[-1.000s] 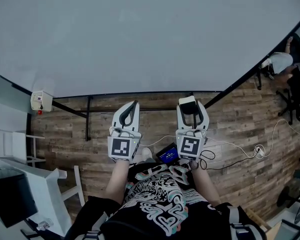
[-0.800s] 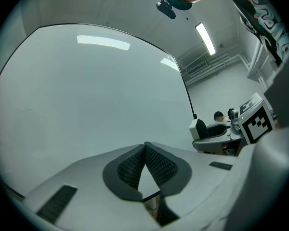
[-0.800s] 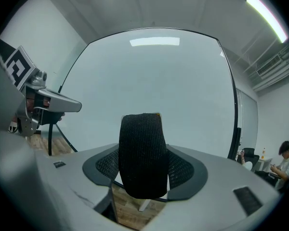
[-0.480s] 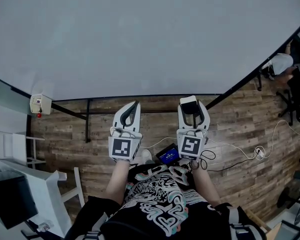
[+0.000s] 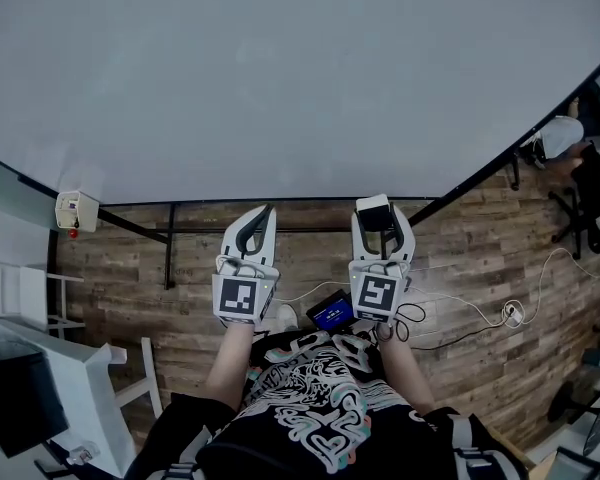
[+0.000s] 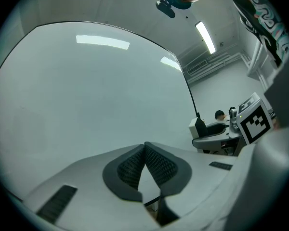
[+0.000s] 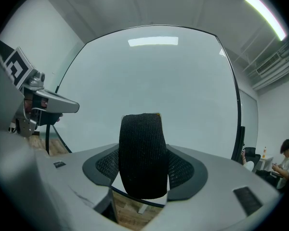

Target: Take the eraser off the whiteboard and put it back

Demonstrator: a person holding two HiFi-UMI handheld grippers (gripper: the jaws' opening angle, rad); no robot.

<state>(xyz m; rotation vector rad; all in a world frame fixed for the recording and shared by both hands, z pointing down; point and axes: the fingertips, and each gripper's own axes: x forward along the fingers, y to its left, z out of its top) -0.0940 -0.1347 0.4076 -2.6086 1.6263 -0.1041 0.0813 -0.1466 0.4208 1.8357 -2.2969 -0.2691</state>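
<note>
The large whiteboard (image 5: pixel 280 78) fills the upper half of the head view, and its surface looks bare. My right gripper (image 5: pixel 381 218) is held level in front of it, shut on the eraser (image 5: pixel 375 210). In the right gripper view the eraser (image 7: pixel 143 153) is a black felt block with a pale back, standing upright between the pads. My left gripper (image 5: pixel 264 215) is beside it on the left, held level, with its fingertips (image 6: pixel 144 147) together and nothing between them. Both grippers are a short way off the board (image 7: pixel 154 76).
The board stands on black legs (image 5: pixel 170 253) over a wooden floor (image 5: pixel 480 258). A small white box (image 5: pixel 74 211) hangs at its left end. Cables and a socket (image 5: pixel 510 314) lie at the right, and a blue-screened device (image 5: pixel 332 313) near my feet. White furniture (image 5: pixel 50 368) stands at the left, a seated person (image 5: pixel 560 133) far right.
Only the head view has shifted slightly. Both grippers keep still, and the eraser stays in the right one.
</note>
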